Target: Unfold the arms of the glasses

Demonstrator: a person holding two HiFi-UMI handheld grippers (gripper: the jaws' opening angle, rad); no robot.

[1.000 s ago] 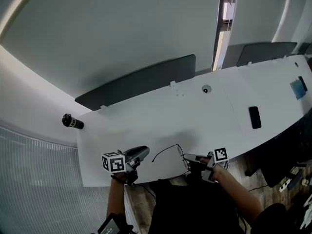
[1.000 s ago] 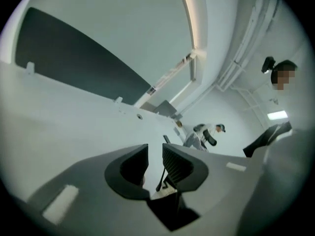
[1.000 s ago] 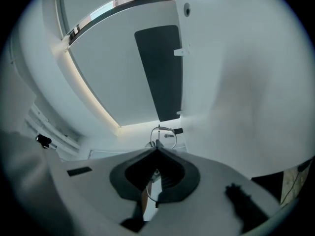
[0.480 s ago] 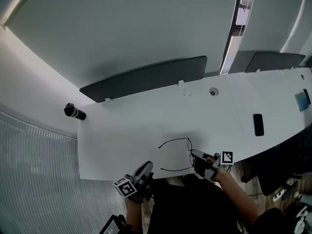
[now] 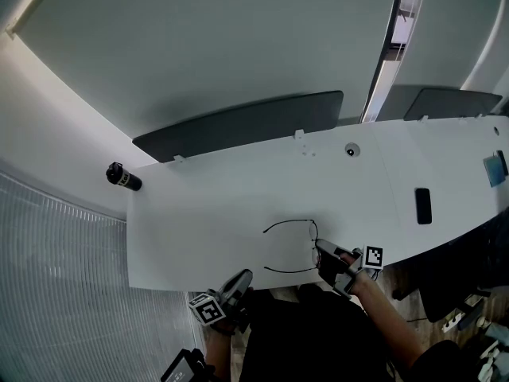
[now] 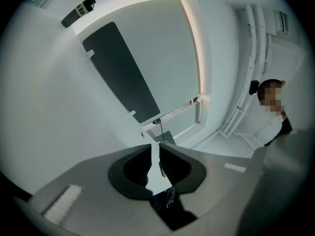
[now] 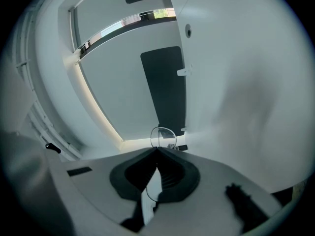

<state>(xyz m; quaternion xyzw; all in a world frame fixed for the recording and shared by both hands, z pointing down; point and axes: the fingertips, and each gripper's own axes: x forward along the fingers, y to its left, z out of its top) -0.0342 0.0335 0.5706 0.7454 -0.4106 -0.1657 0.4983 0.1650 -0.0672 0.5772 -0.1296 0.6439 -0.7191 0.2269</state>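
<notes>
The thin black wire glasses (image 5: pixel 286 272) lie near the table's front edge, both arms stretched out to the left. My right gripper (image 5: pixel 320 250) is shut on the front of the frame. In the right gripper view one lens (image 7: pixel 163 137) shows just past the closed tips of the right gripper (image 7: pixel 157 151), and wire runs between the pads. My left gripper (image 5: pixel 242 279) hangs below the table's front edge, apart from the glasses. Its jaws have just been closing; in its own view the left gripper (image 6: pixel 155 146) shows a narrow gap with nothing in it.
A black phone (image 5: pixel 423 205) lies at the table's right. A dark grey partition (image 5: pixel 238 126) runs along the back edge, with a small round socket (image 5: pixel 351 150) near it. A black cylinder (image 5: pixel 123 177) sits beyond the table's left corner. A person (image 6: pixel 271 112) stands off to the side.
My left gripper has left the tabletop beside the glasses and dropped below the front edge. The nearer arm of the glasses now stands out to the left like the other. The right gripper keeps its hold.
</notes>
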